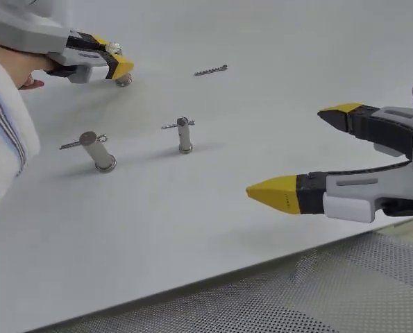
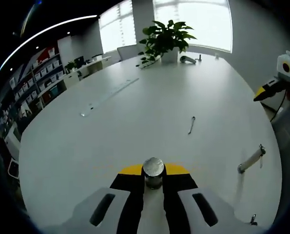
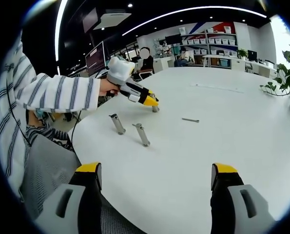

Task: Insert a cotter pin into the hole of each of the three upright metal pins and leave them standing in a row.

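No text, number or brand can be read anywhere. In the head view, a few tiny dark marks sit on the yellow tip of the nearer jaw of the right gripper point(image 1: 284, 152), grey and black plastic, but they are too small to make out. In the right gripper view, the red and blue wall graphic point(image 3: 222, 27) at one o'clock and the dark wall screen point(image 3: 95, 57) at eleven o'clock show no legible lettering.
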Demonstrator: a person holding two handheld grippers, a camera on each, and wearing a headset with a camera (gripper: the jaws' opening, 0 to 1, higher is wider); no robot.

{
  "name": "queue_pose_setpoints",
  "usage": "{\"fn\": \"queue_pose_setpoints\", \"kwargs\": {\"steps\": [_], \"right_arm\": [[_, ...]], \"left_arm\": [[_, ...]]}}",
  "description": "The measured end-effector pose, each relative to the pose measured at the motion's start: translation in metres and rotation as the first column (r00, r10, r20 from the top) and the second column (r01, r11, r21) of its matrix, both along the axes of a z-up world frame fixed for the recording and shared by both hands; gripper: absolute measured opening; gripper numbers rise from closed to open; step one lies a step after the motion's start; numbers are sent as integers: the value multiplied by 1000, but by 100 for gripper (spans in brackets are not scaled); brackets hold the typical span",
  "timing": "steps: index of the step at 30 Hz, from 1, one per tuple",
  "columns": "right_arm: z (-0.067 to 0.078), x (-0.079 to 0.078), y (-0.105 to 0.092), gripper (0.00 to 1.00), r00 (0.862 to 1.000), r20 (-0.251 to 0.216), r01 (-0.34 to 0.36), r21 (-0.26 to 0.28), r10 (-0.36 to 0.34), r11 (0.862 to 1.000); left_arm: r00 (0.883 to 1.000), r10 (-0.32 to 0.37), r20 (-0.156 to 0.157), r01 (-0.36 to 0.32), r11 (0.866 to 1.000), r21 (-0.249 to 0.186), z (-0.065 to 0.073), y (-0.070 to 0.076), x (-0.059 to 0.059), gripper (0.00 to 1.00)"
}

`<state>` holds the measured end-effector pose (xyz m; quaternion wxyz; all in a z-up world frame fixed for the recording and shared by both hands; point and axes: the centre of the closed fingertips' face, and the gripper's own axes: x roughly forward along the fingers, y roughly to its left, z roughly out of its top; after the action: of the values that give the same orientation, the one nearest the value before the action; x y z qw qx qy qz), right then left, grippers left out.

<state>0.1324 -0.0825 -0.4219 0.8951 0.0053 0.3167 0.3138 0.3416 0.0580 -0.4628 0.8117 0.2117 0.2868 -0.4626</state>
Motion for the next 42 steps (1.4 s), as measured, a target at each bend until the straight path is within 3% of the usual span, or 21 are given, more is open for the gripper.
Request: {"fn": "queue_pose_setpoints", "kwargs": {"steps": [3, 5, 7, 10, 14, 18, 23, 27, 34, 39, 42], "right_arm": [[0, -3, 0, 92, 1000, 1, 5, 7, -5, 1000], [0, -4, 1, 91, 1000, 3, 3, 7, -3, 1000], [0, -5, 1, 92, 1000, 5, 1, 5, -1, 1000], [2, -5, 1, 91, 1000, 11, 2, 8, -2, 1000], [5, -6, 1, 91, 1000, 19, 1, 4, -1, 1000], [8, -7, 2, 91, 1000, 27, -1, 0, 1, 1000], [14, -8, 2, 91, 999, 40, 3, 2, -3, 1000], [13, -7, 5, 91, 999, 41, -1, 3, 0, 1000], [16, -10, 7, 91, 999, 39, -20, -8, 20, 1000], [19, -10, 9, 91, 999, 44, -29, -16, 30, 999], [20, -10, 11, 91, 998, 49, -36, -19, 37, 999]], "left_arm": [[1000, -2, -4, 3, 1000, 10, -1, 2, -2, 10], [1000, 6, -18, -6, 1000, -7, 2, 3, -6, 9], [1000, 3, -9, -4, 1000, -8, 7, 5, -8, 9], [1000, -6, 11, 6, 1000, -8, 19, 6, -15, 9], [999, -9, 31, 10, 999, -43, 41, 8, -25, 10], [999, -4, 36, 6, 998, -56, 59, 17, -37, 10], [999, -6, 45, 9, 998, -67, 78, 32, -57, 9], [999, 4, 53, 1, 996, -88, 90, 38, -80, 9], [998, -24, 59, 31, 993, -116, 101, 34, -121, 9], [997, -53, 56, 59, 990, -126, 99, 26, -147, 9], [997, -59, 48, 65, 989, -131, 96, 23, -151, 9]]}}
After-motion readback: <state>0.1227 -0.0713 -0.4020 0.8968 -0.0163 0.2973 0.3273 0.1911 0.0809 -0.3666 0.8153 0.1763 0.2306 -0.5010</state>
